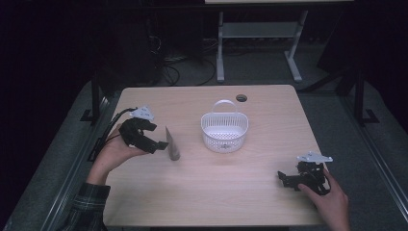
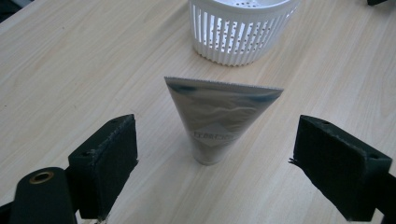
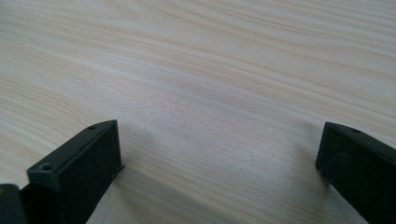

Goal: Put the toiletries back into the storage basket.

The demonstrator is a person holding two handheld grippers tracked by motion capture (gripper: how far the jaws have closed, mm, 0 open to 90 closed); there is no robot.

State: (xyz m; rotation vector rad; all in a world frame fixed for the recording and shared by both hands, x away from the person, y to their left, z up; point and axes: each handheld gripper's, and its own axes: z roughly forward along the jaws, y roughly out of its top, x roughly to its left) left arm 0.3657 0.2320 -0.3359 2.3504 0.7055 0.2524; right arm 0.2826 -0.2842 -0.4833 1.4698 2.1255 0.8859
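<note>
A: Tube (image 2: 218,122) stands cap-down on worktop (image 2: 84,70), between the spread jaws of the left gripper (image 2: 215,172), untouched. Basket (image 2: 240,30) beyond.

B: Light, squashy, tippy; pinch low near the cap. Right gripper (image 3: 219,163) spread too, holding nothing.

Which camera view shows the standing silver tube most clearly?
The left gripper view: the silver plastic tube stands close on its cap, crimped end up, print visible. The high view shows it small and dim. The right gripper view looks at bare table.
</note>
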